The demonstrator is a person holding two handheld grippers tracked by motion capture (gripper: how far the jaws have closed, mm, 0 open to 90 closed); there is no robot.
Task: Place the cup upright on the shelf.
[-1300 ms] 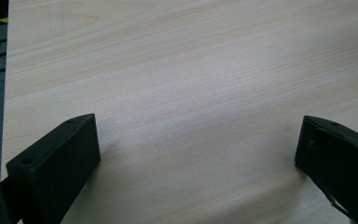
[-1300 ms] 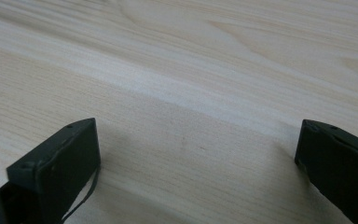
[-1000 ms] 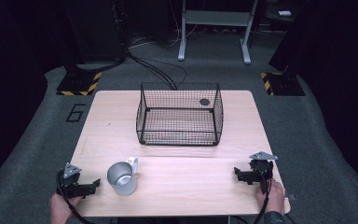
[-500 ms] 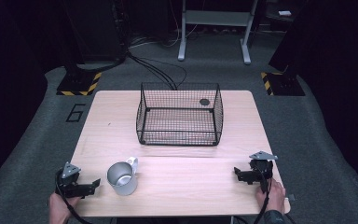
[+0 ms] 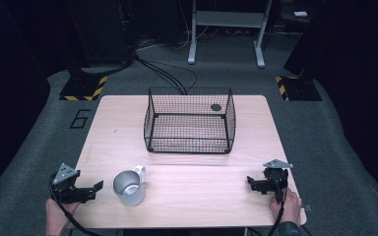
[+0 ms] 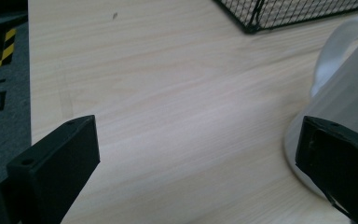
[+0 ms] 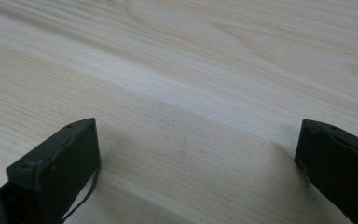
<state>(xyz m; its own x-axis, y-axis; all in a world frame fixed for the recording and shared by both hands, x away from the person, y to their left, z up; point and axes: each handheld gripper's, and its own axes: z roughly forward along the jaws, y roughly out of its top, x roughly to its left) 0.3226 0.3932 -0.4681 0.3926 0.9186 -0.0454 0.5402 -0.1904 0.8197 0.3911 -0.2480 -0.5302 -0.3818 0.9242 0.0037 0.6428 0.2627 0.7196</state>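
Note:
A grey metal mug (image 5: pixel 129 186) with a white handle stands upright near the table's front left. My left gripper (image 5: pixel 96 189) rests low at the front left corner, open, a little left of the mug. In the left gripper view the mug (image 6: pixel 349 93) looms at the right, just behind the right jaw, and bare wood lies between the jaws (image 6: pixel 198 158). My right gripper (image 5: pixel 252 183) sits at the front right, open over bare wood (image 7: pixel 198 158). A black wire basket (image 5: pixel 189 121) stands at the table's middle back.
The light wooden table (image 5: pixel 187 196) has free room between the mug and my right gripper. A small dark round disc (image 5: pixel 216 107) lies inside the basket's far right corner. Grey carpet, cables and yellow-black striped stand feet (image 5: pixel 82 88) surround the table.

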